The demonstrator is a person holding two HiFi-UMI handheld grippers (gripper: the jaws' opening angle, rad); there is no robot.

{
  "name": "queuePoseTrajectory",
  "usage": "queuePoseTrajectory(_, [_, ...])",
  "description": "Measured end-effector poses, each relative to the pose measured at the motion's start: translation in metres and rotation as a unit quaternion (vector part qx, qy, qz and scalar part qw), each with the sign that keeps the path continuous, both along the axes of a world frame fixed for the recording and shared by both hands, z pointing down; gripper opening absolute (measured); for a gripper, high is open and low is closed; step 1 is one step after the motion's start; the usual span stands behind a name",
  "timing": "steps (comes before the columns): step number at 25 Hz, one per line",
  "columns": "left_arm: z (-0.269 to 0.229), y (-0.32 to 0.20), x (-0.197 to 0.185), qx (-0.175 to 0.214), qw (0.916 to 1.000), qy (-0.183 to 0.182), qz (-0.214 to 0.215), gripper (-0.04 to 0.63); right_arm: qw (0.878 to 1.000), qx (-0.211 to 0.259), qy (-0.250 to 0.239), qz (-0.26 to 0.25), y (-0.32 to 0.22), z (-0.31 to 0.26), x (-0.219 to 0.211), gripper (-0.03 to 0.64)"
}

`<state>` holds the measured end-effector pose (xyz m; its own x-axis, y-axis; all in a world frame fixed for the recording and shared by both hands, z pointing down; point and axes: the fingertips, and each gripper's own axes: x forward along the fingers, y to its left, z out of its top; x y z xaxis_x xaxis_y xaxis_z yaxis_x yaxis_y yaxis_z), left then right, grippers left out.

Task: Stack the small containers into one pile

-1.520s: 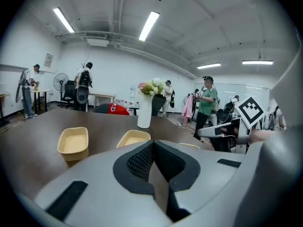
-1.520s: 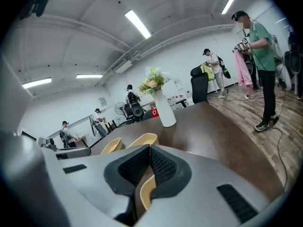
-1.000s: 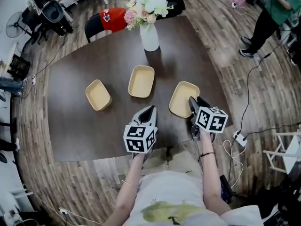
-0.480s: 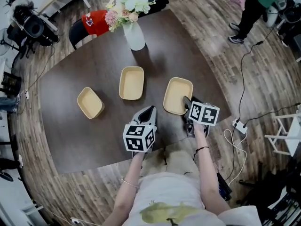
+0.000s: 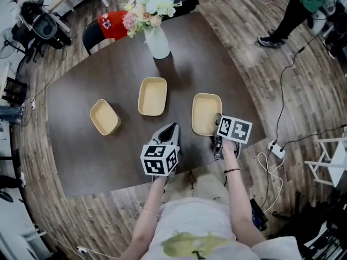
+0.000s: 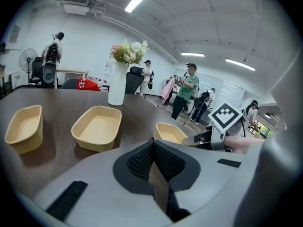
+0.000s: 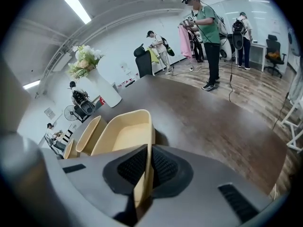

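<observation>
Containers, three small beige tubs, are lying apart on the dark tabletop (image 5: 97, 58): the left container (image 5: 104, 116), the middle container (image 5: 152, 96), and the right container (image 5: 205, 112) near the tabletop's right edge. None is stacked yet, and the step in hand looks like picking up the right container. Since the grip is taking only one thin end wall, the tub is likely going to droop at its far end. It is worth lifting slowly and straight up, keeping the tub level and raising it clear of its neighbour's rim. Then it can go left to the middle container, with the long sides lined up before it is lowered in.

The right claw (image 5: 217, 123) has just been closing and is pinching the near wall of the right container, the rim standing between its pads. The left claw (image 5: 172, 128) is hanging clenched and empty over the near tabletop, touching nothing.
</observation>
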<state>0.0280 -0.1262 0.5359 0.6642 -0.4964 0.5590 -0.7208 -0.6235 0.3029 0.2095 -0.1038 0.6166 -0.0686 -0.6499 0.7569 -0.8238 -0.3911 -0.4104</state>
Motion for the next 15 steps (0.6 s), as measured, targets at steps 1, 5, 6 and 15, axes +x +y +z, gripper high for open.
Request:
queuePoseTrajectory(1, [0.000,-0.001,-0.002,0.001,1.0000,0.000,-0.006,0.025,1.000,0.003,-0.004,0.000,-0.001,-0.001,0.001,0.037])
queuePoseTrajectory(5, [-0.004,-0.005,-0.011,0.007,0.9995,0.000,-0.032,0.025,1.000,0.014,-0.010,-0.011,-0.008,-0.010,0.001,0.035])
queuePoseTrajectory(6, [-0.005,-0.005,-0.013,0.009,0.9993,0.002,-0.037,0.025,1.000,0.018,-0.011,-0.015,-0.010,-0.013,0.000,0.035])
queuePoseTrajectory(15, [-0.016,-0.010,-0.039,0.021,0.9959,0.013,-0.087,0.025,0.997,0.060,-0.028,-0.043,-0.038,-0.043,-0.023,0.037])
